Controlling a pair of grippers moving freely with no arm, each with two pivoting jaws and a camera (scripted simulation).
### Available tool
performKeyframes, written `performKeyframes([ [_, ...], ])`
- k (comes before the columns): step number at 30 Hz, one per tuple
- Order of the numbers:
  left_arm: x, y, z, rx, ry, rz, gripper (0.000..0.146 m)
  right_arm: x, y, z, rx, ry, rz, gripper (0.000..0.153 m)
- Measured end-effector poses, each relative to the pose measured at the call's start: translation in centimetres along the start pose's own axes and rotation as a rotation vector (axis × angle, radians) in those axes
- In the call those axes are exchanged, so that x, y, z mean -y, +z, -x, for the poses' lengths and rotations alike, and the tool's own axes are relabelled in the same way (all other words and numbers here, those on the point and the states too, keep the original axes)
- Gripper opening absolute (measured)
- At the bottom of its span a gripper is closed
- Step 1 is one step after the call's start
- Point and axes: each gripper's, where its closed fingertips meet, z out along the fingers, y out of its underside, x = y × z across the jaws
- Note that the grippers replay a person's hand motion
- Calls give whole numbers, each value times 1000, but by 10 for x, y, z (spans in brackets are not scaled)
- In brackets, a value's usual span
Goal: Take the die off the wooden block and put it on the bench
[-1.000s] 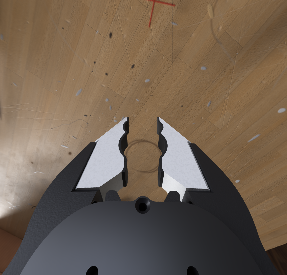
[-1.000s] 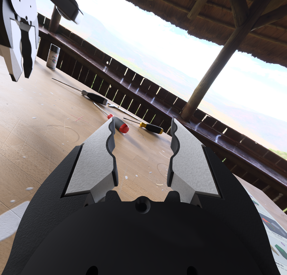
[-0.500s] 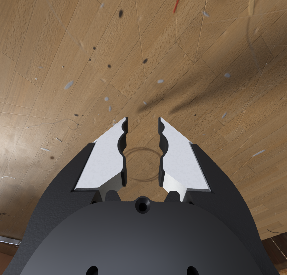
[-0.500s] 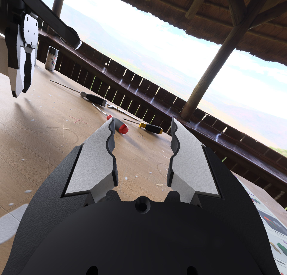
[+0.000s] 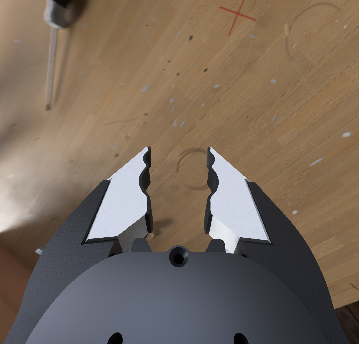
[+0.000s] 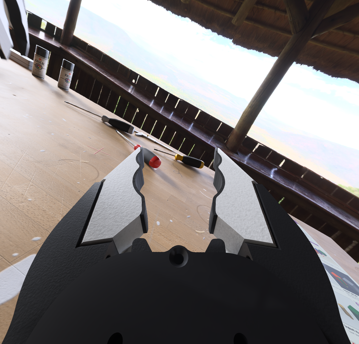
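No die and no wooden block show in either view. My left gripper (image 5: 178, 150) is open and empty, pointing down at the wooden bench (image 5: 252, 120) from above. A dark ring mark (image 5: 191, 169) on the bench lies between its fingertips, and a red cross mark (image 5: 237, 13) lies farther ahead. My right gripper (image 6: 177, 151) is open and empty, low over the bench (image 6: 48, 169), facing the railing. Part of the left gripper (image 6: 11, 19) shows blurred at the top left edge of the right wrist view.
A black-handled screwdriver (image 5: 52, 43) lies at the upper left in the left wrist view. In the right wrist view lie screwdrivers, black-handled (image 6: 118, 123), red-capped (image 6: 151, 158) and yellow-tipped (image 6: 189, 161), two spray cans (image 6: 39, 62) by the railing (image 6: 174, 113), and printed paper (image 6: 342, 288) at right.
The left gripper has opened wider and shifted, so the screwdriver and red cross came into its view. The right view has swung left, bringing a second can into view; the left gripper slid toward its top-left edge.
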Motion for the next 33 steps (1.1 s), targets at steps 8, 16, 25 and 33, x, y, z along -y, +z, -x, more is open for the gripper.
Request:
performKeyframes([
  [8, -92, -68, 53, 113, -269, -29, 39, -1, 1, 0, -2, -7, 6, 72],
  [16, -183, -8, 71, -43, -635, 94, 34, -1, 1, 2, 2, -20, 11, 73],
  [25, -210, 31, 75, -100, -816, 131, 33, -1, 1, 1, 0, -13, 9, 73],
  [33, -214, 38, 73, -83, -813, 175, 26, -1, 1, 1, 0, -10, 8, 73],
])
